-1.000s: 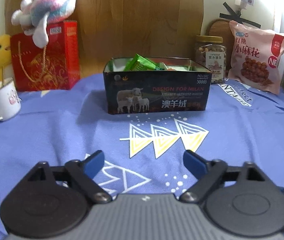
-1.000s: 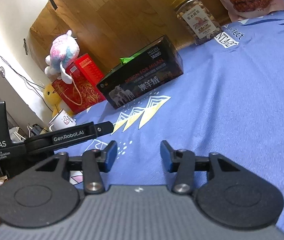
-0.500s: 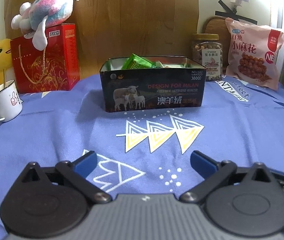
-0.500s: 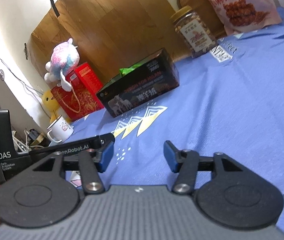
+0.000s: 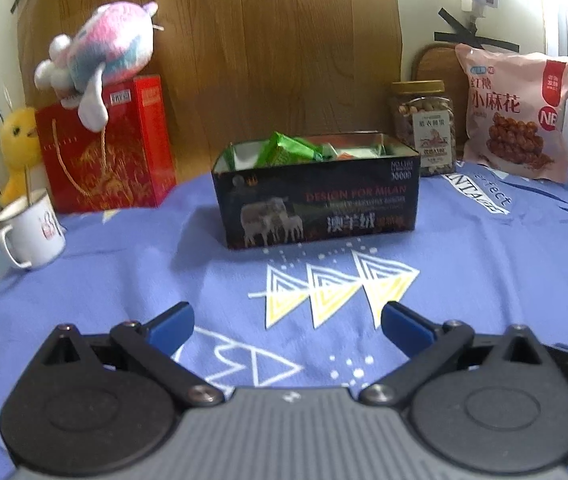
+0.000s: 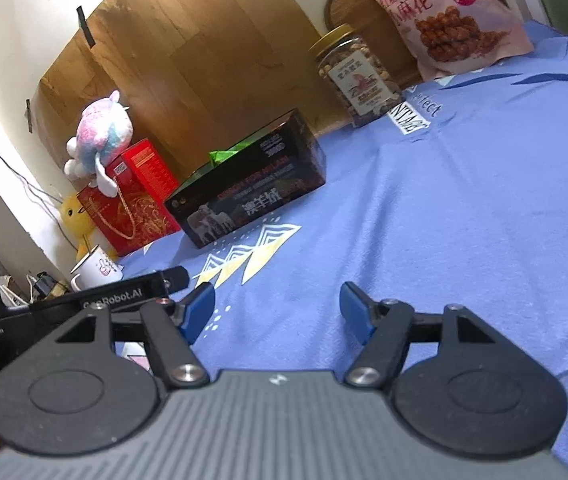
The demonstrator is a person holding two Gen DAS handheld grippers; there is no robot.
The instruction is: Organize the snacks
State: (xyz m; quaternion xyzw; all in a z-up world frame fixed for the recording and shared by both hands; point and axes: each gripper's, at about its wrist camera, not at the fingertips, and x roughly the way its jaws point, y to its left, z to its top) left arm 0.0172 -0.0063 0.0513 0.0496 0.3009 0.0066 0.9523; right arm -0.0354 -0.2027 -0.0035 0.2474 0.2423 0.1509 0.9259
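Where the blue printed cloth [image 5: 123,272] covers the table, items run left to right along its far edge:
Far-left edge: a white enamel mug [image 5: 31,228], cylindrical and glossy, before a yellow plush chick [image 5: 17,140].
Left of centre: a red glossy gift box [image 5: 111,148], rectangular with a gold cord, bearing a fuzzy pink-and-blue plush toy [image 5: 103,52].
Centre: a black rectangular tin [image 5: 316,204], lidless, printed with sheep; crinkled green snack packets [image 5: 288,150] lie inside it.
Right of centre: a clear plastic jar [image 5: 424,128] of nuts, gold-lidded, just beside the tin's right rear corner.
Far-right edge: a pink snack bag [image 5: 516,112], soft and pillow-shaped, propped upright.
Left gripper [image 5: 286,324]: near edge, blue-padded fingers spread wide, nothing between them.
Right gripper [image 6: 277,310]: near edge, jaws opening over bare cloth, nothing between them.
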